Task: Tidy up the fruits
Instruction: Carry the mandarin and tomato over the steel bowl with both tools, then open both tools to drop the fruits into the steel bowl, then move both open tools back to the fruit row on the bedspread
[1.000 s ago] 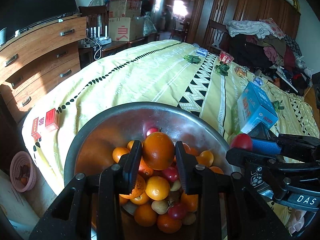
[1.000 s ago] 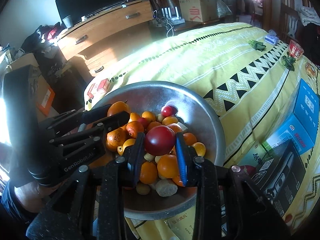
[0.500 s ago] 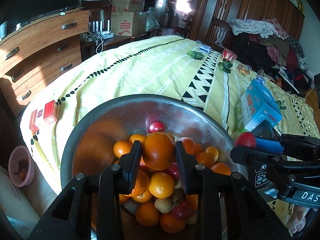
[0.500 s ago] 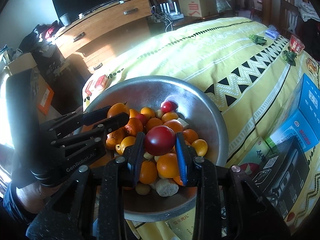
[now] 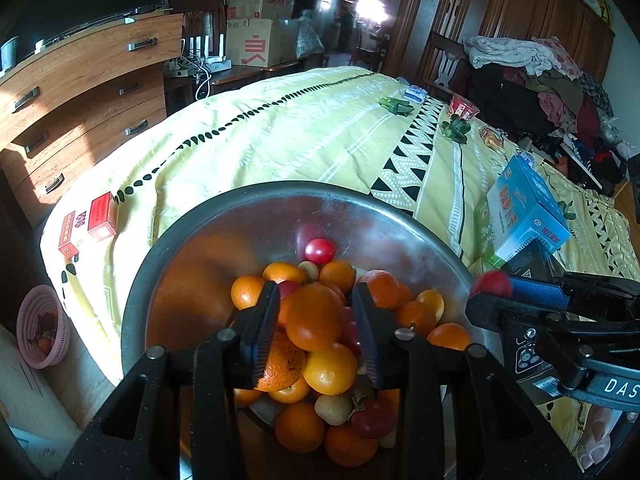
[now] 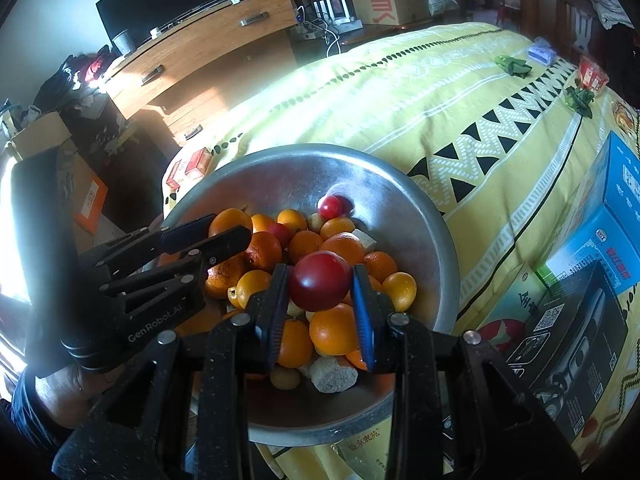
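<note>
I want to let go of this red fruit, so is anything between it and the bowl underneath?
Nothing visible. The red fruit, clamped in the right gripper, hangs directly over the metal bowl, with only the heaped oranges already lying in it beneath.

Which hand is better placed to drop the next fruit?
Right: right gripper clamps a red fruit above the bowl; left gripper has just been opening its jaws, orange loose between them.
</note>
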### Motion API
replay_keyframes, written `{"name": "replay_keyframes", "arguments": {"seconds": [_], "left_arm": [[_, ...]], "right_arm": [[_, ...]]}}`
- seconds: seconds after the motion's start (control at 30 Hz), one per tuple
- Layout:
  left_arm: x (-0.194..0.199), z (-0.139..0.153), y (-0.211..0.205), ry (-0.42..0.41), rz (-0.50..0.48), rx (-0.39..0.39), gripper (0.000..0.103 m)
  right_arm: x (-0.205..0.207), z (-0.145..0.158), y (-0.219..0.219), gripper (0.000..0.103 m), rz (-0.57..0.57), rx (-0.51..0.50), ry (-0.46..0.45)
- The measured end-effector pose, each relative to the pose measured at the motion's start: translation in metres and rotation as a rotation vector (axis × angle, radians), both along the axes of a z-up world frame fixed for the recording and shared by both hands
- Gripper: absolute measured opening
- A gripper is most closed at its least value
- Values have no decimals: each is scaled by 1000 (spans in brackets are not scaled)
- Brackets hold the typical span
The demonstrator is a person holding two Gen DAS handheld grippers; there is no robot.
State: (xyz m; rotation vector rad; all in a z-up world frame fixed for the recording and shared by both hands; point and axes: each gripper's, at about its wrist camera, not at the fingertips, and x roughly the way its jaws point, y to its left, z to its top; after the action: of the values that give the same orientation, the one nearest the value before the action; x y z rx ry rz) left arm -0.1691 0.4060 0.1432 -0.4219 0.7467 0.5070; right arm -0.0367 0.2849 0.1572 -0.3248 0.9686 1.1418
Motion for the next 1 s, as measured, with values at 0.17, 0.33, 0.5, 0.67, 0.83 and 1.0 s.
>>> {"name": "replay_keyframes", "arguments": {"seconds": [0.17,0.33,0.5,0.67,0.83,1.0], "left_arm": [[0,2,1,-4,3,1,62],[-3,2,4,0,38,-6,84],[-10,7,5,-19,68,-10,96],[-12,21,-3,-38,72,14,100],[-5,36,-25,-65,41,79,103],[-1,50,-50,-154,4,90,103]], "right_arm": [[-2,3,1,37,13,-2,-5],[-3,7,-5,85,0,5,-21],[-8,20,-19,86,-19,33,-73],[-20,46,-60,88,-63,137,-144],[-29,54,-112,96,-130,180,-220],[-25,39,-163,96,-221,165,-207]]}}
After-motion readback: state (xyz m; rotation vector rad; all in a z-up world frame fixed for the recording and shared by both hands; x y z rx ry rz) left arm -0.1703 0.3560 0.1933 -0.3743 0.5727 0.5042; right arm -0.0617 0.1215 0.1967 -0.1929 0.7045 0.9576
